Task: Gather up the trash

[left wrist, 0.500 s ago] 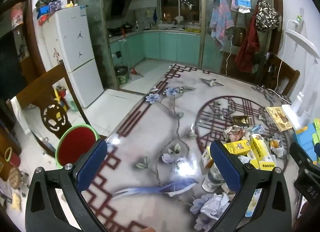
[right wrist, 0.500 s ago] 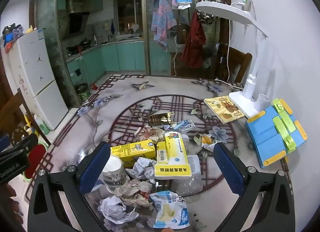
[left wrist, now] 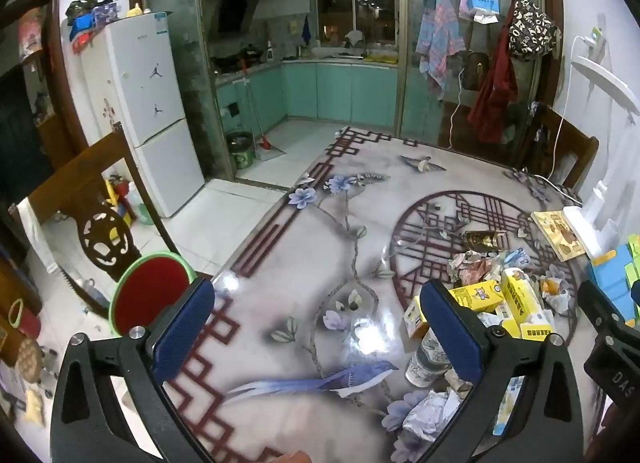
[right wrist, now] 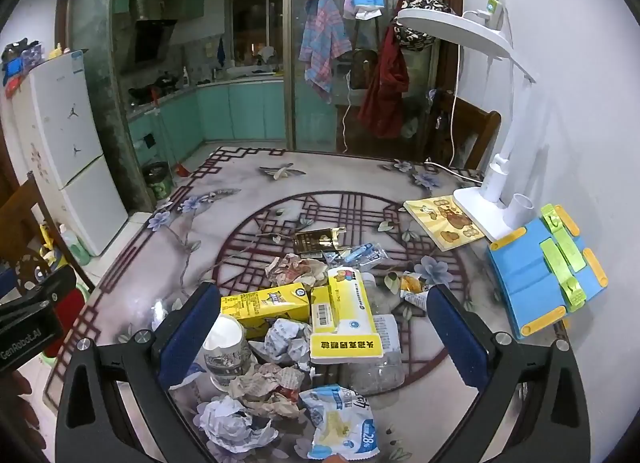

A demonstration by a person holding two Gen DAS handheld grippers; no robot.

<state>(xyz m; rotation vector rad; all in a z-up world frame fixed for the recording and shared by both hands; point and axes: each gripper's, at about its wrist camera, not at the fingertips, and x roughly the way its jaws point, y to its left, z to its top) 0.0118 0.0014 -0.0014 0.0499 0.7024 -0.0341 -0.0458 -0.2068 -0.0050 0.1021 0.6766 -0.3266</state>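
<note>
Two grippers hang over the table (right wrist: pixel 248 199), and both have their jaws spread wide with nothing between the pads. The trash (right wrist: pixel 304 327) lies in one heap near the middle of the table, a bit toward the near edge.

The right gripper (right wrist: pixel 320 327) points down at the heap. Between its jaws I see two yellow boxes (right wrist: pixel 344 311), a paper cup (right wrist: pixel 222 355) lying by the left pad, balls of crumpled paper (right wrist: pixel 228 423), a blue and white wrapper (right wrist: pixel 340 423) and a clear bottle (right wrist: pixel 376 375) under the boxes. A gold packet (right wrist: pixel 318 241) sits on the far side of the heap.

The left gripper (left wrist: pixel 316 327) hangs over a bare part of the table, left of the heap. Its right pad is near the cup (left wrist: pixel 426 359). A red bin (left wrist: pixel 150 291) with a green rim stands on the floor just past the left edge of the table.

A lamp (right wrist: pixel 484 199), a book (right wrist: pixel 444 221) and a blue stand (right wrist: pixel 544 271) sit by the right edge. They do not look like trash.

I think the job is just starting, since nothing is picked up yet. The next move should be to go lower, choose one piece on top, like a yellow box or a paper ball, and close on it. Then it can go to the bin. The heap is loose, so other bits may slide when one piece is pulled.
</note>
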